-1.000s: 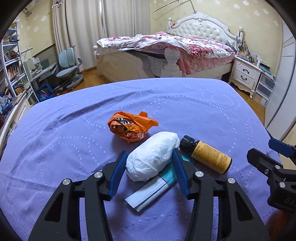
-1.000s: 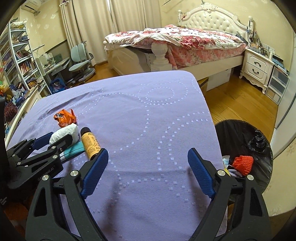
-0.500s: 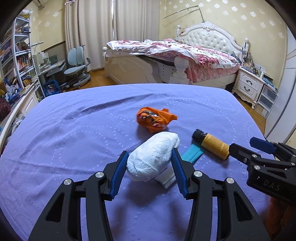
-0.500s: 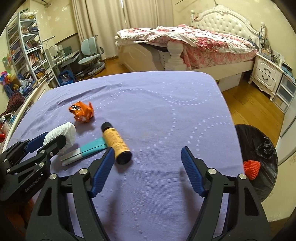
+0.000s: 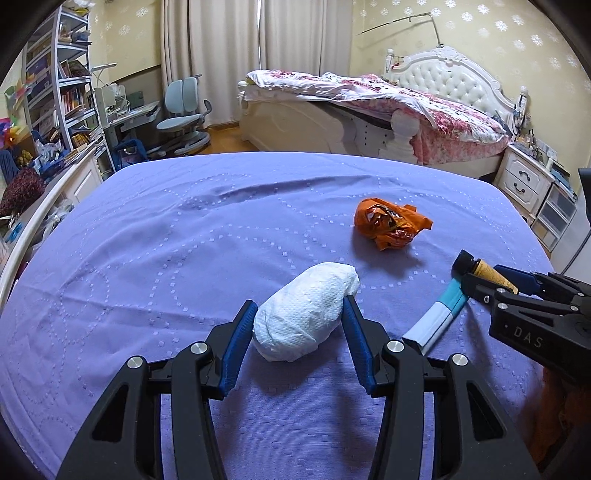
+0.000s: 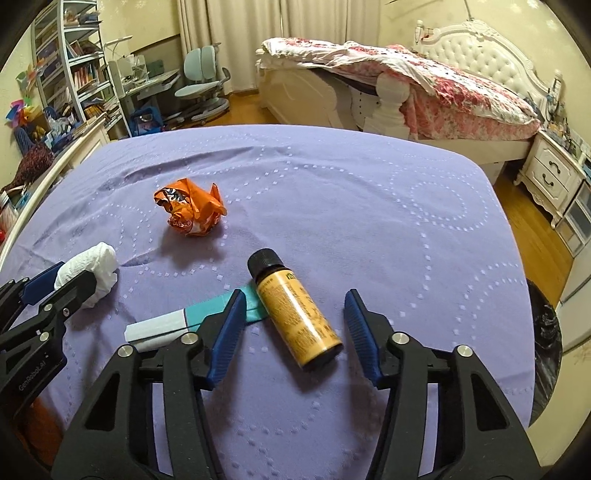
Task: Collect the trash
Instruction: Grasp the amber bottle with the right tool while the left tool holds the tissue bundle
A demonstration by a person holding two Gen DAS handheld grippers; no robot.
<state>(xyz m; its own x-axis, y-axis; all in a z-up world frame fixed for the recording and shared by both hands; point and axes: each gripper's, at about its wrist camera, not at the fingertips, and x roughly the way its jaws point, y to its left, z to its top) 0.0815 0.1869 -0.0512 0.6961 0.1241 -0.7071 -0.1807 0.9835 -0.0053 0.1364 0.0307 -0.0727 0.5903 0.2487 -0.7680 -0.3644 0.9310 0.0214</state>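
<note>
Currently the left gripper [image 5: 299, 325] pinches a white paper wad [image 5: 304, 319] between its pads, while the right gripper [image 6: 293, 325], spread wide and empty, straddles a yellow bottle [image 6: 295, 314] lying between its fingers, likely needing to close next

You face a bedroom with yellow patterned walls [image 5: 517, 33] and closed cream curtains [image 5: 221, 55]. A white tufted bed [image 5: 369, 107] stands on the wood floor [image 6: 532, 229]. A bookshelf [image 5: 62, 85], blue chair [image 5: 184, 107] and white nightstand [image 5: 524, 181] flank it.
</note>
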